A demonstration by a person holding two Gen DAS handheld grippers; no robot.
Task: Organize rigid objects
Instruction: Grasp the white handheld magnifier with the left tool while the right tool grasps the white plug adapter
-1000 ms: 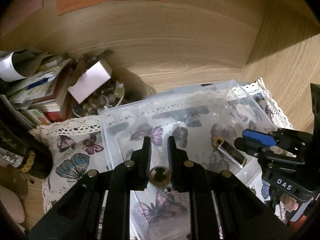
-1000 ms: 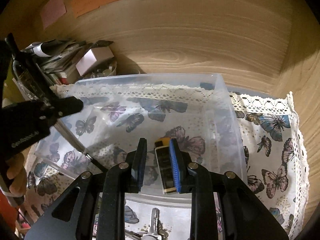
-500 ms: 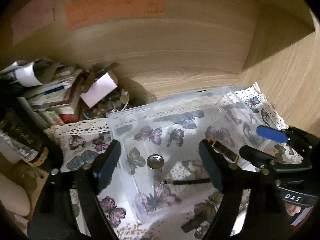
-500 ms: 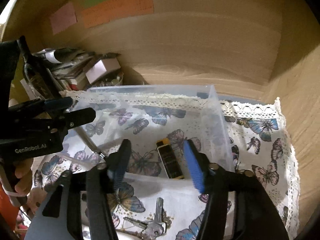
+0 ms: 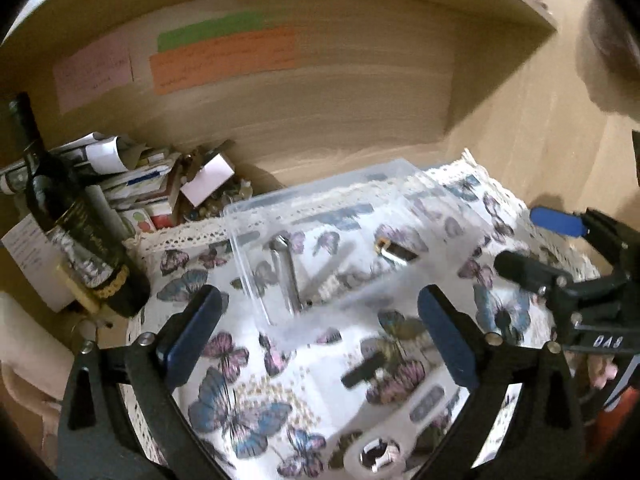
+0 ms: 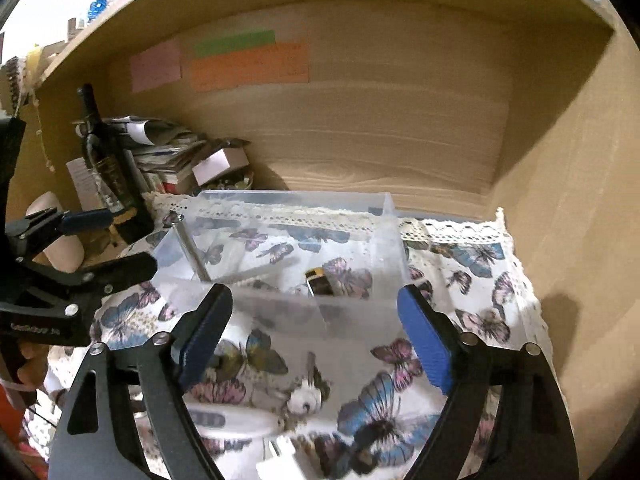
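Observation:
A clear plastic box stands on a butterfly-print cloth inside a wooden shelf bay. In it lie a metal bolt, leaning at the box's left side, and a black-and-gold rectangular object. My left gripper hovers before the box, jaws opening wide, nothing between them. My right gripper hangs to its right, jaws also opening and empty.
On the cloth in front of the box lie keys, a white object and a small black piece. A dark bottle, stacked papers and a bowl of stones crowd the left. Wooden walls stand behind and right.
Both grippers went from shut to wide open, the left letting go of the bolt and the right of the black-and-gold object. Both pulled back and upward from the box.

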